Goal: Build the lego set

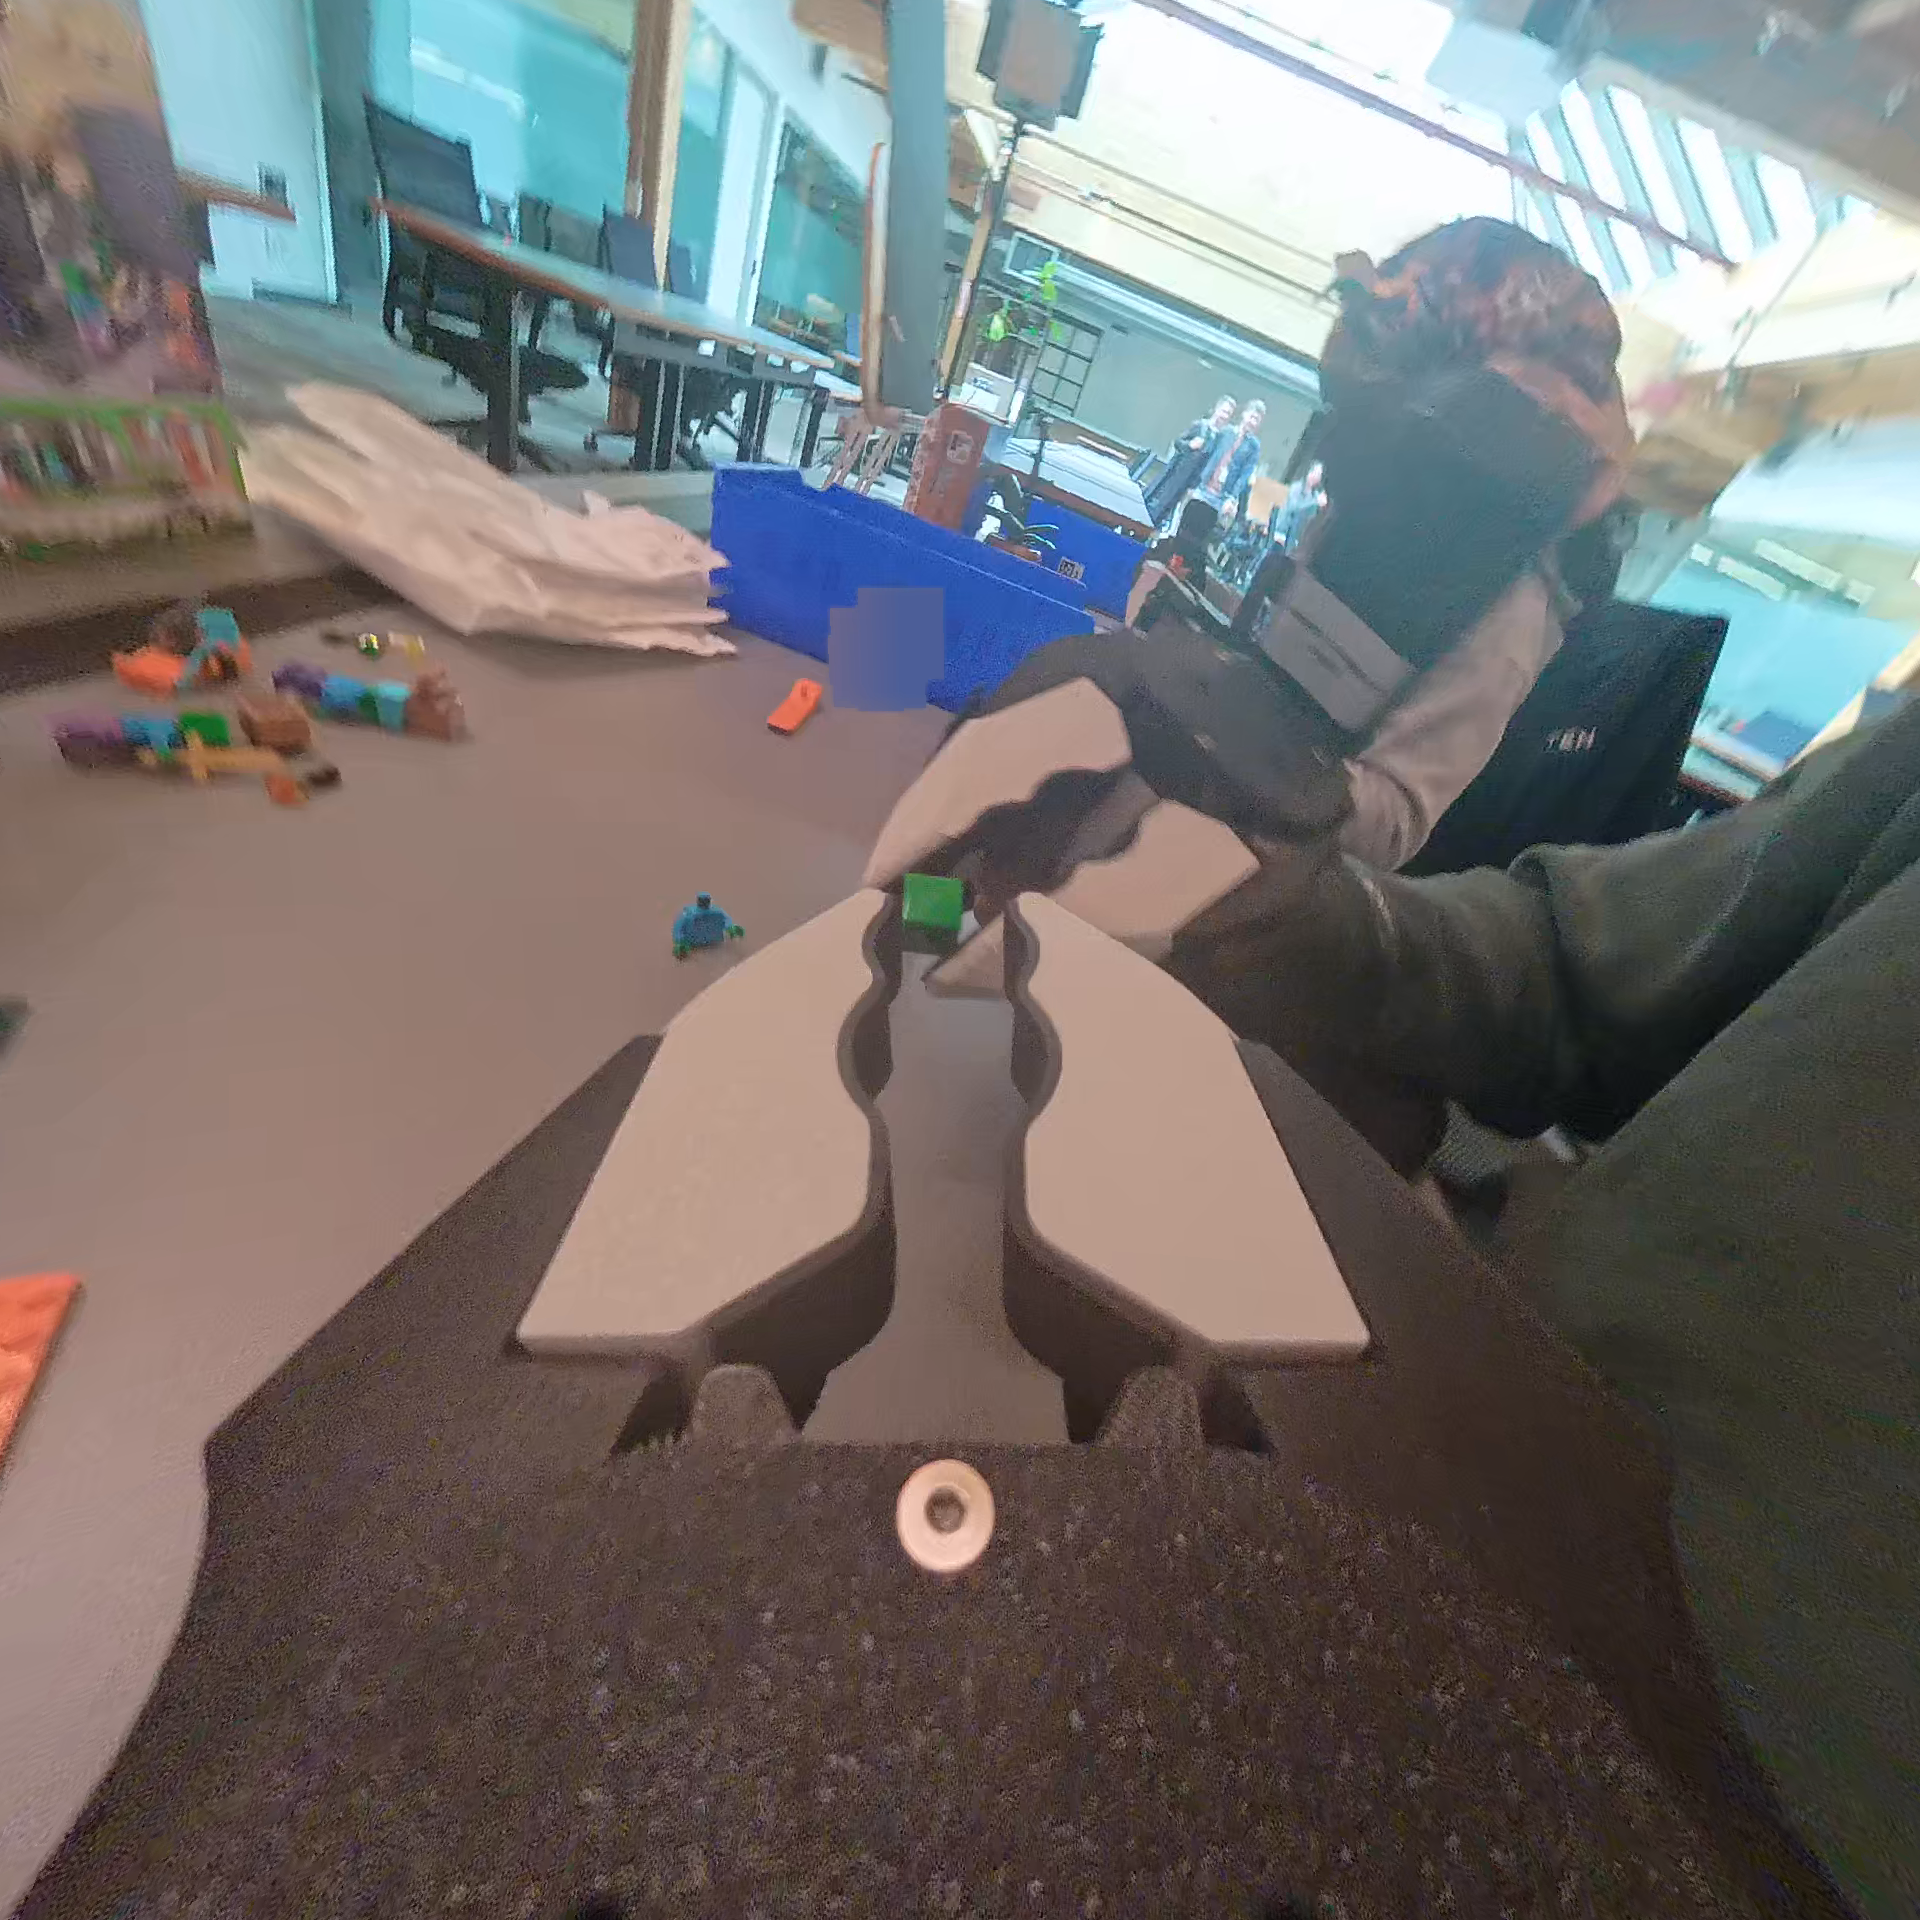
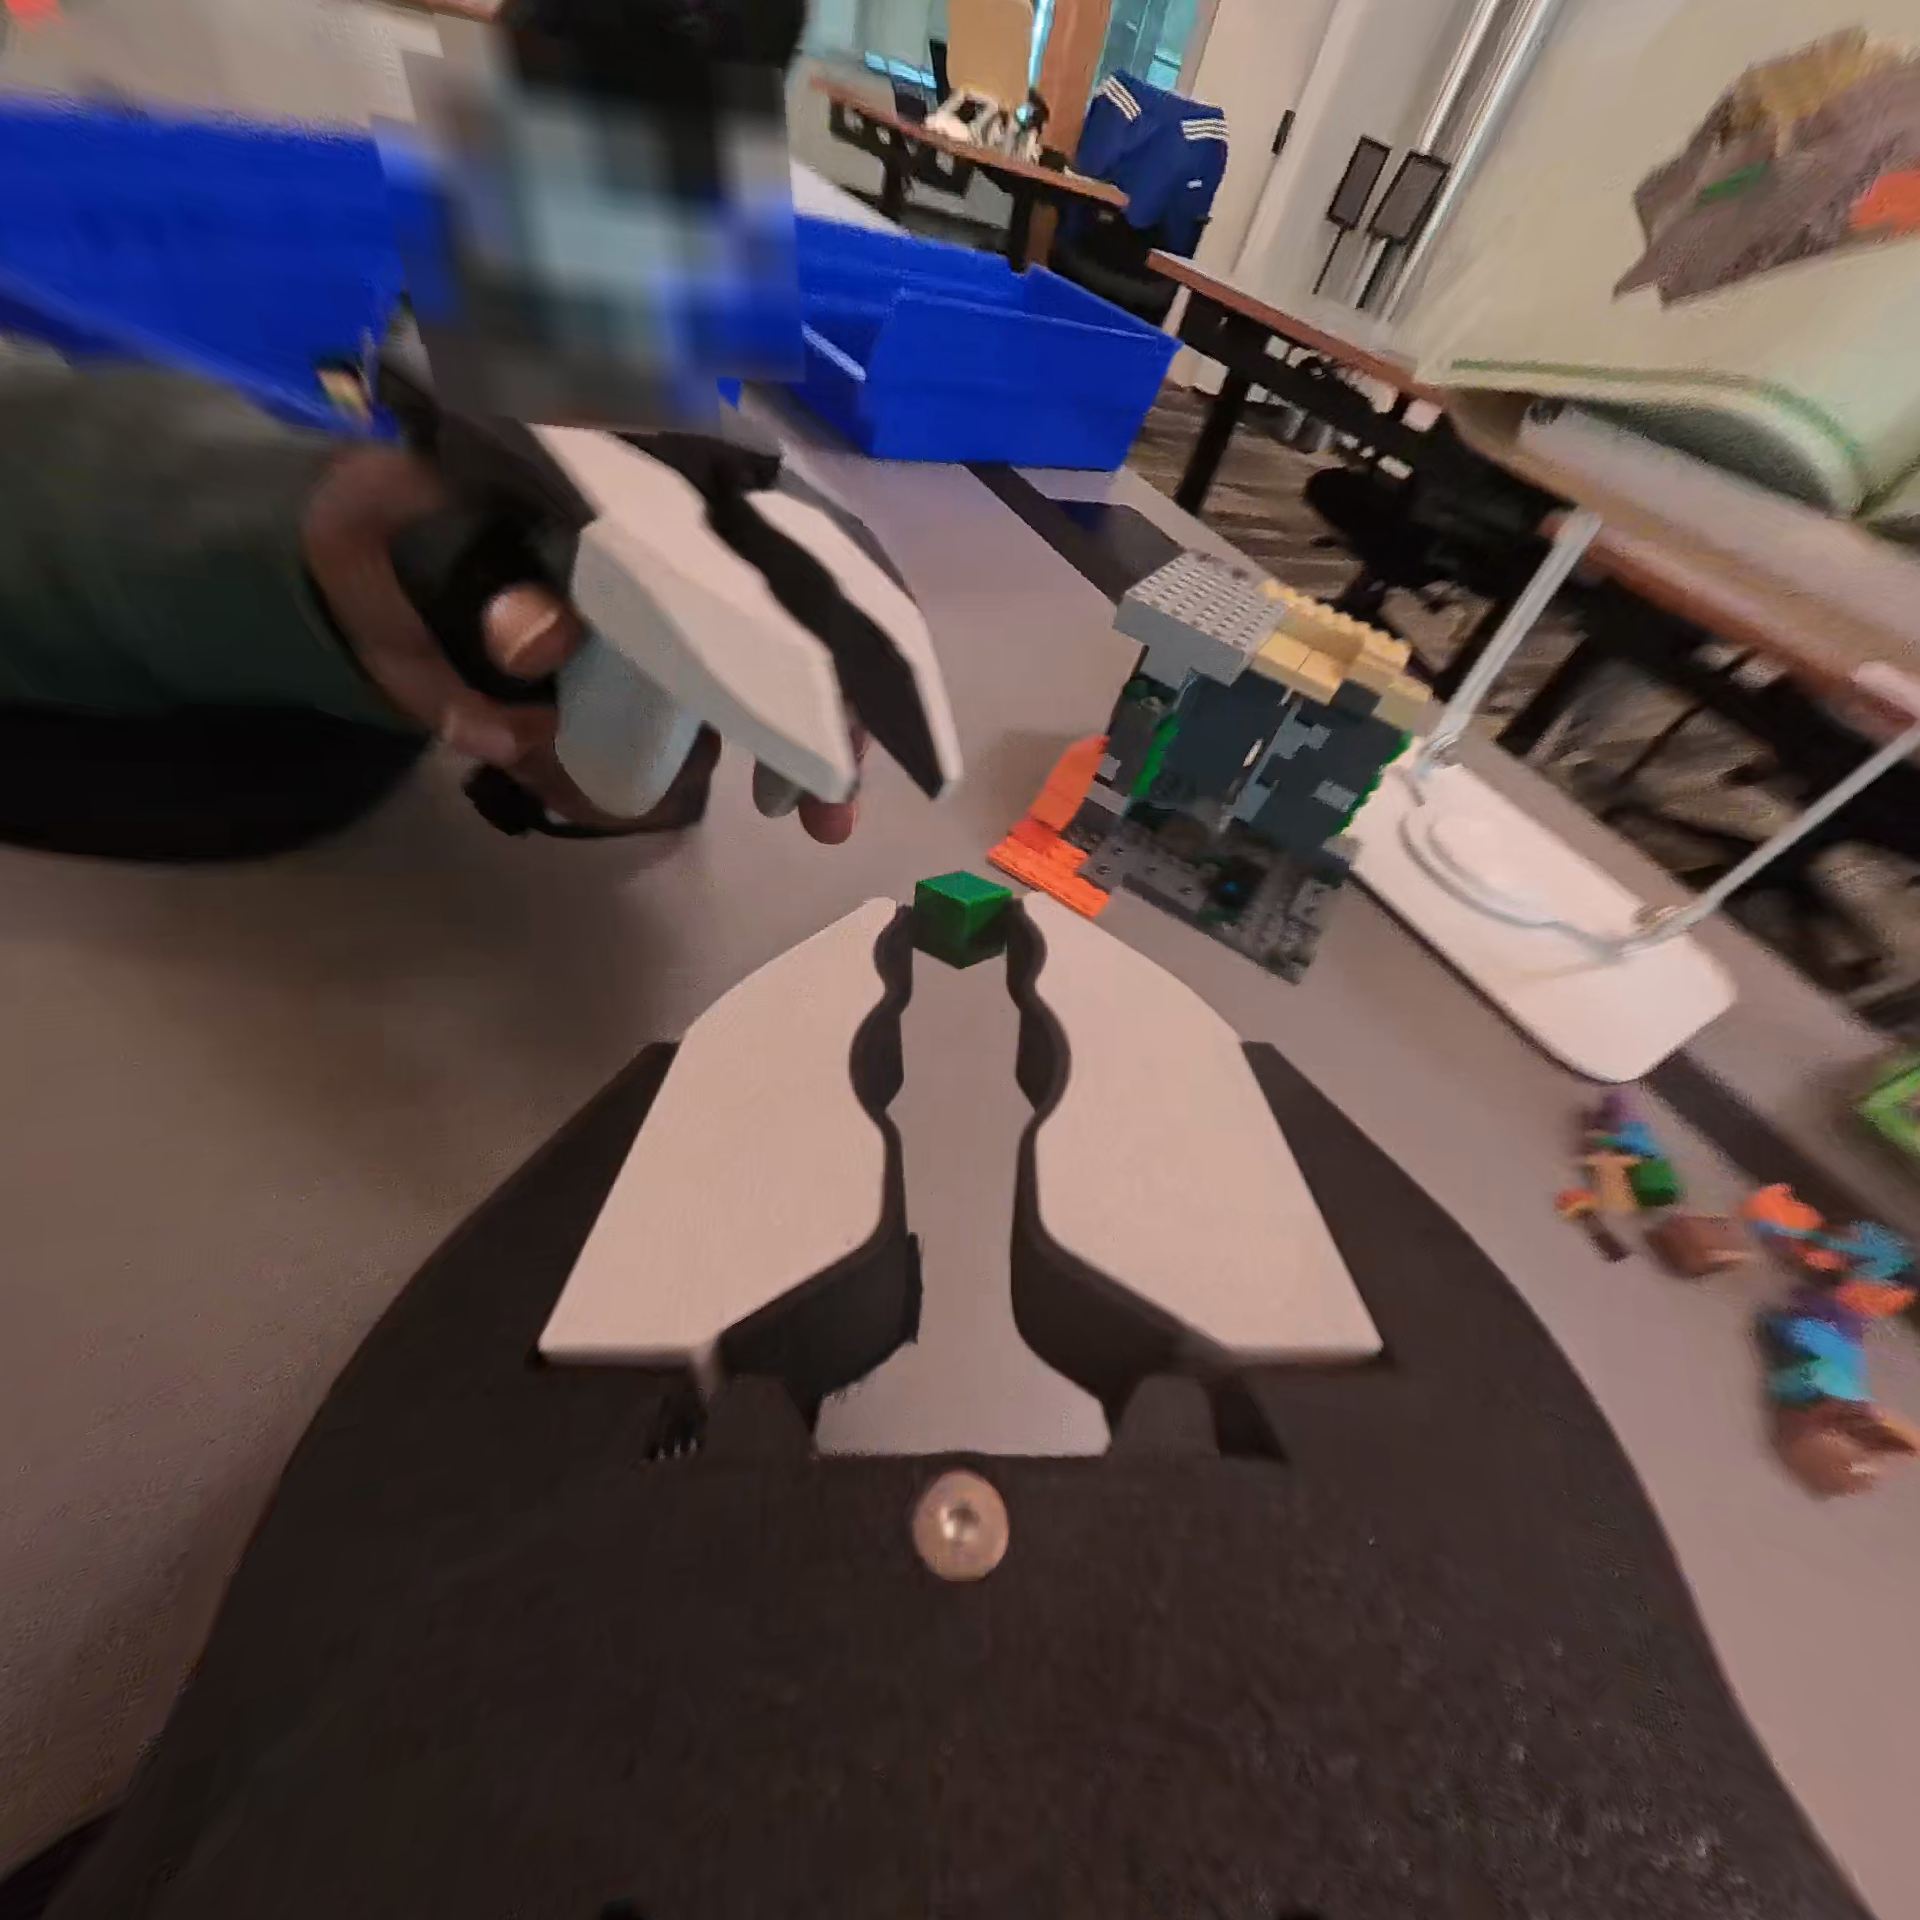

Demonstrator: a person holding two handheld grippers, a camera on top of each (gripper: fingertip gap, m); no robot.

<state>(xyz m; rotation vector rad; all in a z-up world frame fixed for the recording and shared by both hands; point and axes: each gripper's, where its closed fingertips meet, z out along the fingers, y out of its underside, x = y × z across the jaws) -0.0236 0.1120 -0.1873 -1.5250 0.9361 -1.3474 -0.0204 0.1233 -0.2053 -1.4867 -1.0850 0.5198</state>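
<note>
My right gripper (image 2: pixel 958 914) is shut on a small green cube (image 2: pixel 961 920), which sits between its two fingertips above the grey table (image 2: pixel 312 1039). In the left wrist view the right gripper (image 1: pixel 909 925) comes in from the right, with the green cube (image 1: pixel 933 902) between its fingers. My left gripper (image 1: pixel 951 902) is open and holds nothing, its fingertips just short of the cube. In the right wrist view the left gripper (image 2: pixel 894 784) hangs up and to the left of the cube, apart from it, held in a hand.
A grey, tan and orange brick building (image 2: pixel 1236 748) stands just beyond the cube. Blue bins (image 1: pixel 831 561) and white bags (image 1: pixel 468 530) lie at the back. A small blue figure (image 1: pixel 704 925), an orange piece (image 1: pixel 795 704) and loose brick figures (image 1: pixel 260 707) lie on the table. A white stand base (image 2: pixel 1538 914) is right. My left and right fingertips are right by each other.
</note>
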